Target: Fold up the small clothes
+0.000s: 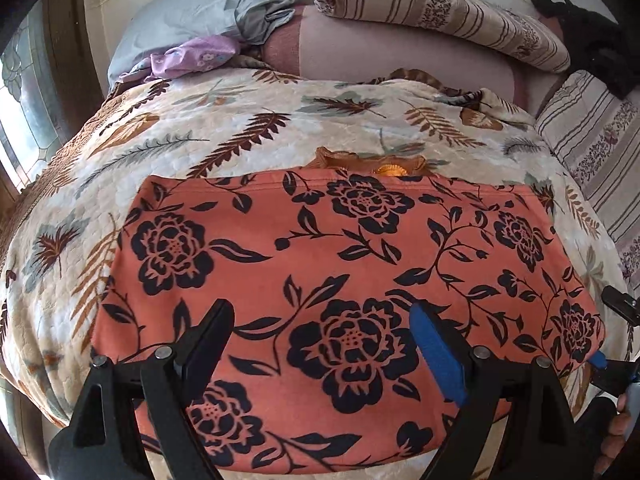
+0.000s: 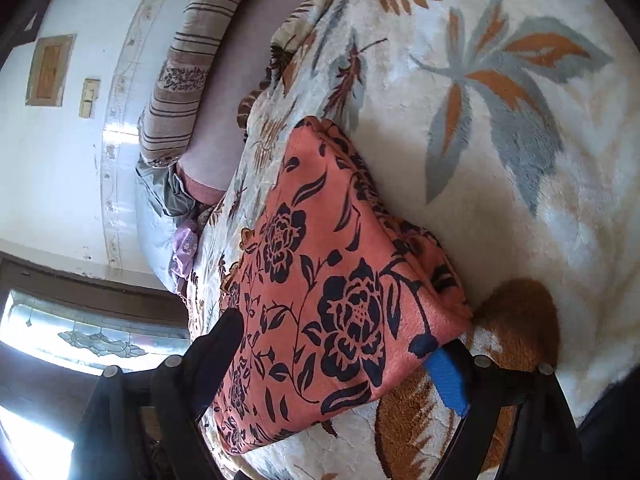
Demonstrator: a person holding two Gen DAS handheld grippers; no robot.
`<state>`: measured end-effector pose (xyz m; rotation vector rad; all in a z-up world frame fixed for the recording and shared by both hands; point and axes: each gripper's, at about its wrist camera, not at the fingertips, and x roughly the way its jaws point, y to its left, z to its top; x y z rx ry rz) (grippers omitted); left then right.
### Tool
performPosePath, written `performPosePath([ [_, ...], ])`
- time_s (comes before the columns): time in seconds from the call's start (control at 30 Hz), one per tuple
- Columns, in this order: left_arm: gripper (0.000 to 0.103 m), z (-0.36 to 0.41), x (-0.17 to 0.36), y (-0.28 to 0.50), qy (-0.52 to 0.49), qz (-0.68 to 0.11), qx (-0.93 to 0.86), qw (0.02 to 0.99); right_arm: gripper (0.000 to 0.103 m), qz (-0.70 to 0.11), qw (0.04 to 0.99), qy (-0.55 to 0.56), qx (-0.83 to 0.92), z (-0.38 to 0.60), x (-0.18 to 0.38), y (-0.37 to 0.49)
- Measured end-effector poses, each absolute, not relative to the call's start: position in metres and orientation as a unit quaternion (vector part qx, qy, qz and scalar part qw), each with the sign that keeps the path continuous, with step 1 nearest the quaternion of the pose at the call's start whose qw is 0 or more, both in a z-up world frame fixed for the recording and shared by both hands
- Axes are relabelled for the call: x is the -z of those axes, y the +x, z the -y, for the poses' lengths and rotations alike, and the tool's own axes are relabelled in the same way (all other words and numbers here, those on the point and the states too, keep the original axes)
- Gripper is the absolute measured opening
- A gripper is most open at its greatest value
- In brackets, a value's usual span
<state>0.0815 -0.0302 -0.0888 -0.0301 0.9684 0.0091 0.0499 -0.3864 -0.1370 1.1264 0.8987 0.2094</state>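
Orange floral garment (image 1: 344, 280) lies flat on the leaf-print blanket (image 1: 240, 128), folded into a rough rectangle. Left wrist view: left gripper (image 1: 324, 344) sits above the garment's near half, fingers spread wide, nothing between them. Right gripper (image 1: 618, 332) is just visible at the garment's right edge.

Right wrist view: right gripper (image 2: 338, 348) is wide open, straddling the garment (image 2: 328, 280) corner; blue pad (image 2: 448, 380) sits at the fabric edge, no clamp visible. Striped pillow (image 2: 188, 68) lies beyond.
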Motion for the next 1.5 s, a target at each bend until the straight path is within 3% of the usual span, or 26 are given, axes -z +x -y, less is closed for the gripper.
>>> performPosePath([
  [0.07, 0.090, 0.037, 0.118, 0.094, 0.003, -0.516, -0.013, 0.856, 0.086, -0.423, 0.741, 0.513, -0.093, 0.384, 0.146, 0.054],
  [0.27, 0.091, 0.041, 0.102, 0.091, 0.008, -0.486, -0.008, 0.874, 0.085, -0.420, 0.762, 0.484, -0.098, 0.381, 0.136, 0.053],
  [0.53, 0.091, 0.039, 0.110, 0.094, 0.003, -0.502, -0.012, 0.865, 0.085, -0.426, 0.767, 0.470, -0.096, 0.374, 0.136, 0.057],
  [0.73, 0.091, 0.033, 0.100, 0.093, -0.007, -0.491, -0.008, 0.871, 0.071, -0.433, 0.770, 0.461, -0.087, 0.373, 0.136, 0.058],
  [1.0, 0.091, 0.031, 0.103, 0.096, -0.011, -0.497, -0.009, 0.868, 0.069, -0.438, 0.771, 0.455, -0.086, 0.373, 0.138, 0.060],
  [1.07, 0.091, 0.031, 0.099, 0.095, -0.011, -0.492, -0.008, 0.870, 0.050, -0.440, 0.773, 0.449, -0.086, 0.373, 0.137, 0.060],
  [1.13, 0.091, 0.031, 0.096, 0.094, -0.012, -0.484, -0.007, 0.875, 0.039, -0.442, 0.775, 0.444, -0.086, 0.374, 0.138, 0.061],
  [1.4, 0.095, 0.043, 0.120, 0.101, 0.024, -0.499, -0.018, 0.866, 0.039, -0.446, 0.760, 0.464, -0.092, 0.381, 0.150, 0.062],
  [1.43, 0.094, 0.040, 0.116, 0.101, 0.017, -0.503, -0.020, 0.864, 0.034, -0.449, 0.766, 0.450, -0.098, 0.379, 0.147, 0.064],
  [1.47, 0.094, 0.039, 0.110, 0.100, 0.012, -0.499, -0.024, 0.866, 0.008, -0.450, 0.776, 0.431, -0.100, 0.375, 0.140, 0.065],
  [1.5, 0.094, 0.038, 0.103, 0.097, 0.009, -0.484, -0.029, 0.875, 0.009, -0.444, 0.791, 0.410, -0.098, 0.372, 0.131, 0.063],
])
